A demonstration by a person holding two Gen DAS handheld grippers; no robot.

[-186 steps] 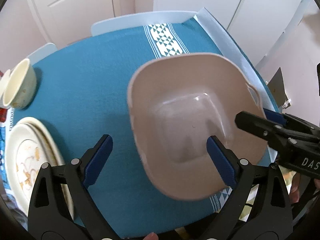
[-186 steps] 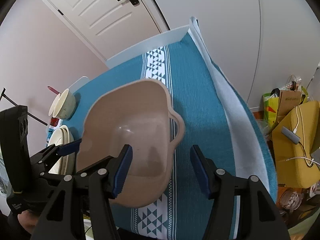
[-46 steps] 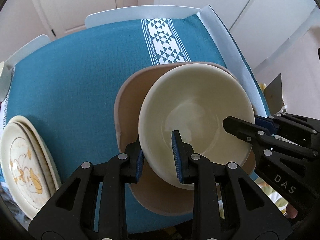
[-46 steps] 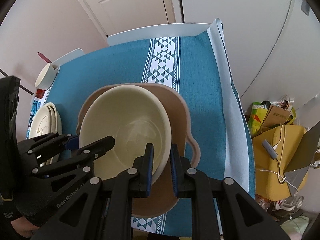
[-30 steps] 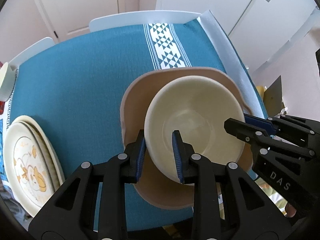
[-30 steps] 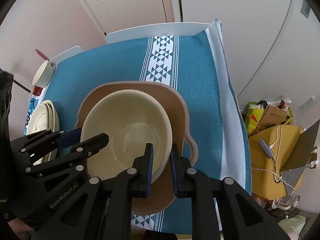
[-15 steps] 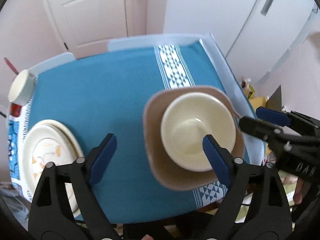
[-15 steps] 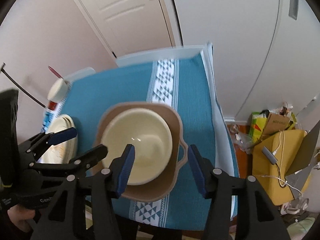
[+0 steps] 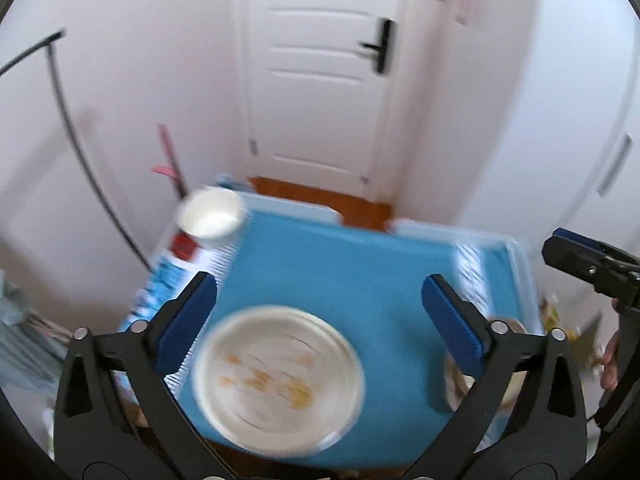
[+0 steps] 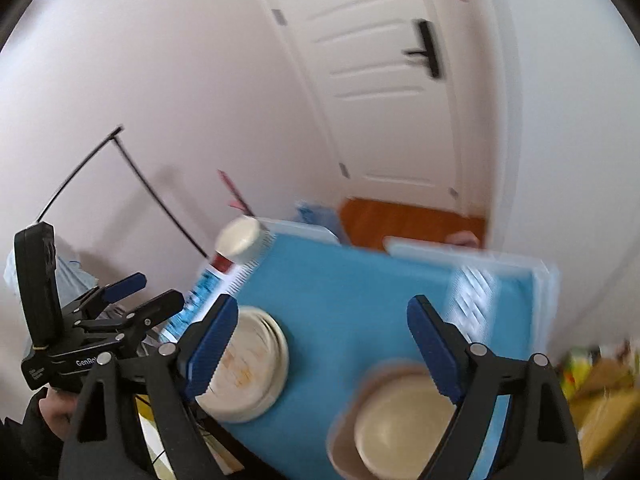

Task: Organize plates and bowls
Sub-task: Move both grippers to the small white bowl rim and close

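Both views are motion-blurred. A stack of cream plates (image 9: 278,376) with orange marks lies on the blue tablecloth (image 9: 340,264), below my open, empty left gripper (image 9: 318,320). The plates also show in the right wrist view (image 10: 250,364). A cream bowl (image 10: 404,424) sits nested in the tan bowl (image 10: 344,436), below my open, empty right gripper (image 10: 322,338). A small white bowl (image 9: 210,213) stands at the table's far left corner; it also shows in the right wrist view (image 10: 242,240).
A white door (image 9: 320,80) and wood floor (image 9: 320,200) lie beyond the table. A printed strip with a red patch (image 9: 182,246) runs along the table's left edge. Yellow clutter (image 10: 600,380) sits on the floor at the right.
Both grippers, open since letting go of the cream bowl in the tan bowl, have risen and swung left. The left one is now over the plate stack.
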